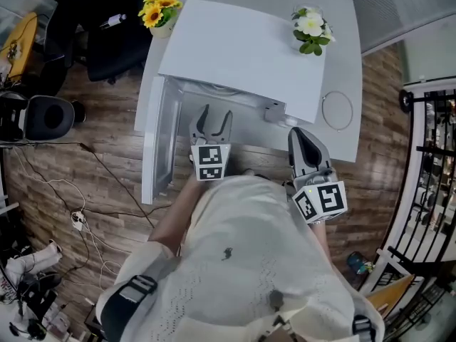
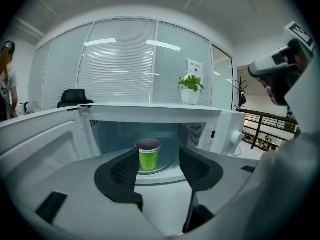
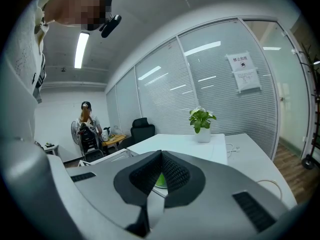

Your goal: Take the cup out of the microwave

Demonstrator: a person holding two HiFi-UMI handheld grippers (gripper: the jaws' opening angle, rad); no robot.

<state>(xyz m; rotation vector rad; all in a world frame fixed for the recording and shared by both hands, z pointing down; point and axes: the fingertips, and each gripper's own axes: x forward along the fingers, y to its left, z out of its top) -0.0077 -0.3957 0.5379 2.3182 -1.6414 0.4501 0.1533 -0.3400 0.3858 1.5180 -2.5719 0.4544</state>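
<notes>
A green paper cup [image 2: 148, 154] with a pale rim stands upright on the glass turntable [image 2: 167, 170] inside the white microwave [image 1: 242, 48]. The microwave door [image 1: 158, 141] hangs open to the left. My left gripper [image 1: 212, 122] is at the mouth of the oven, open, and the cup [image 2: 148, 154] stands farther in, between the lines of the two jaws and untouched. My right gripper [image 1: 303, 144] hangs outside near the microwave's right front corner, its fingertips together and nothing held. In the right gripper view a green sliver [image 3: 161, 180] shows through the slit behind the shut tips [image 3: 161, 156].
The microwave sits on a white table [image 1: 342, 63] with a pot of yellow flowers [image 1: 160, 9], a white-flowered plant [image 1: 311, 27] and a looped cable [image 1: 336, 110]. A black office chair [image 1: 107, 34] and floor cables [image 1: 78, 219] lie to the left. A person [image 3: 87, 126] stands far off.
</notes>
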